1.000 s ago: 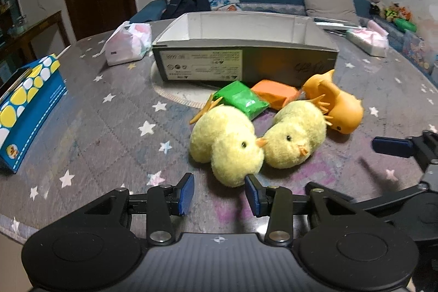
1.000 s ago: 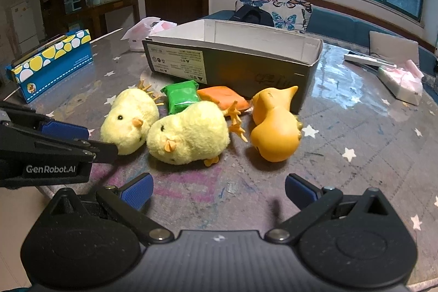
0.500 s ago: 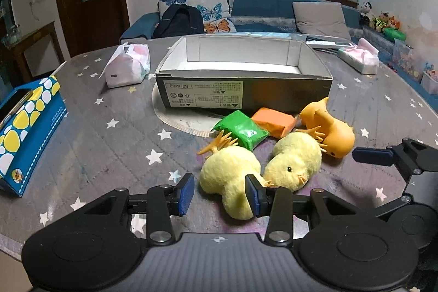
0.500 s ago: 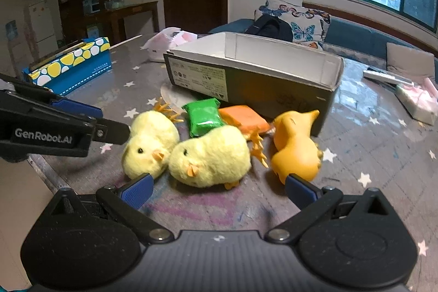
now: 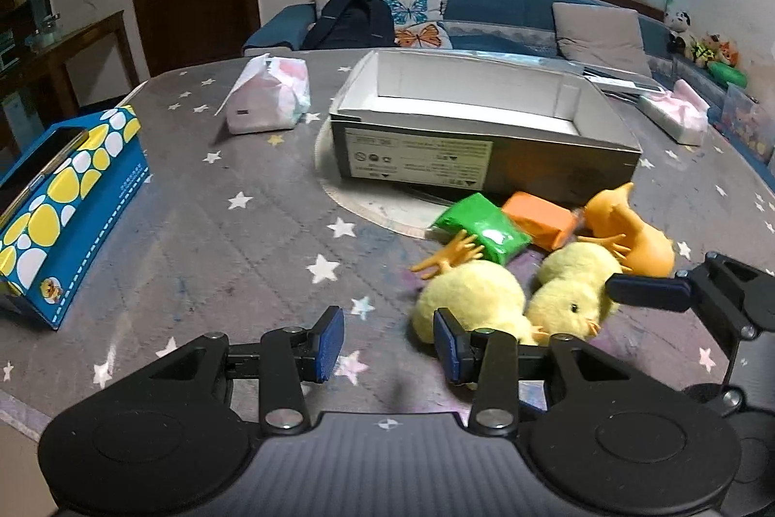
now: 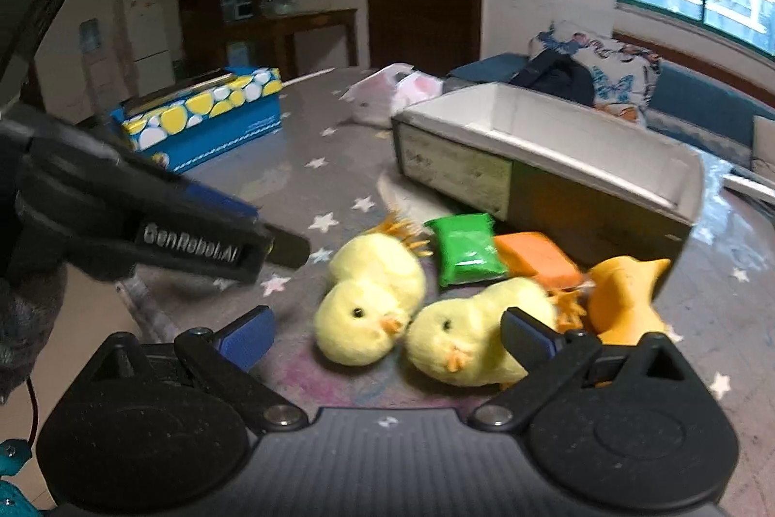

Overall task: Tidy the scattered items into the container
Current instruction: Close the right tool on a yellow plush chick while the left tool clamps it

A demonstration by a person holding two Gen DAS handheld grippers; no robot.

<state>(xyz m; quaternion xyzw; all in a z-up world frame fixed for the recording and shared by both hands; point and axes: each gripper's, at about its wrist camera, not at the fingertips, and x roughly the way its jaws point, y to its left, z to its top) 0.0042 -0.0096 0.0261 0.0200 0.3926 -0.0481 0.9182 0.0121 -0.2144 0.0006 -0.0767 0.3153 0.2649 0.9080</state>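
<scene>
Nothing is being shown inside the box [image 5: 477, 107] yet: two plush chicks [image 6: 370, 299] [image 6: 477, 335], a green packet [image 6: 465, 248], an orange packet [image 6: 537, 258] and an orange duck [image 6: 625, 299] are all lying on the table [image 5: 218, 236] just in front of it. The left gripper [image 5: 387, 335] is being held partly open and empty, angled down beside the nearer chick. The right gripper [image 6: 387, 335] is being angled down over the chicks, its wide jaws closing, gripping nothing so far.
</scene>
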